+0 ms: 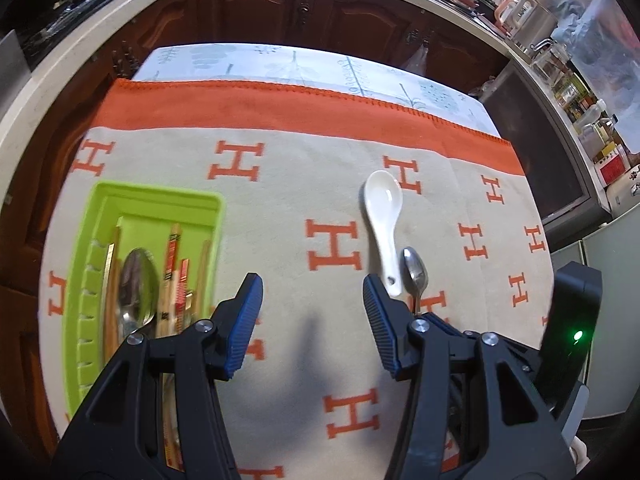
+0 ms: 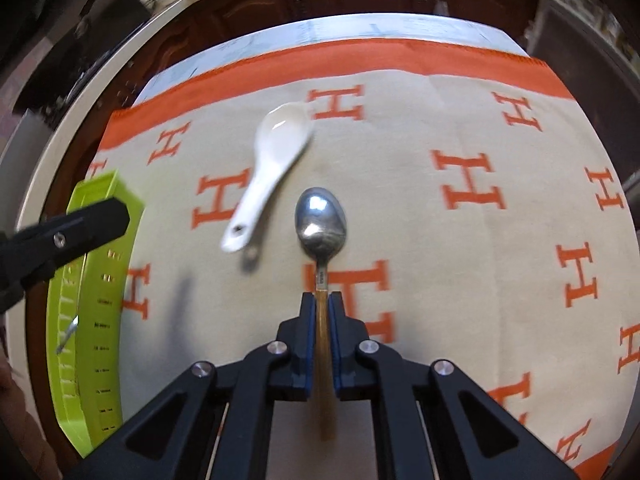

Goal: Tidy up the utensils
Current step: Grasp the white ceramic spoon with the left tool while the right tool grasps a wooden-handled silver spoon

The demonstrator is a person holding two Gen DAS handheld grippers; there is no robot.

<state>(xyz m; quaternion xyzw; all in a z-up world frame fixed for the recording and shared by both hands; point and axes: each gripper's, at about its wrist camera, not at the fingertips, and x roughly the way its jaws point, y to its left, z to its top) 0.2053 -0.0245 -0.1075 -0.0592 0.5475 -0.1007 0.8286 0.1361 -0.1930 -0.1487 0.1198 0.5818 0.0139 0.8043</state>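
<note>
Clamping the metal spoon (image 2: pixel 321 220) by its wooden handle, the right hand-held gripper (image 2: pixel 321 308) keeps the bowl sticking out front, probably so it can slide lengthwise into the green tray (image 1: pixel 120 204). The left hand-held gripper (image 1: pixel 312 304) hangs wide and empty just right of that tray, while the white ceramic spoon (image 1: pixel 384 216) lies on the blanket (image 1: pixel 280 184) further right of the tray, beside the metal one.

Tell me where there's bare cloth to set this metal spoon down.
Free: the cloth between the green tray and the white spoon, and the stretch right of the metal spoon. Crowded: the tray, full of utensils. The right claw grips the spoon.
</note>
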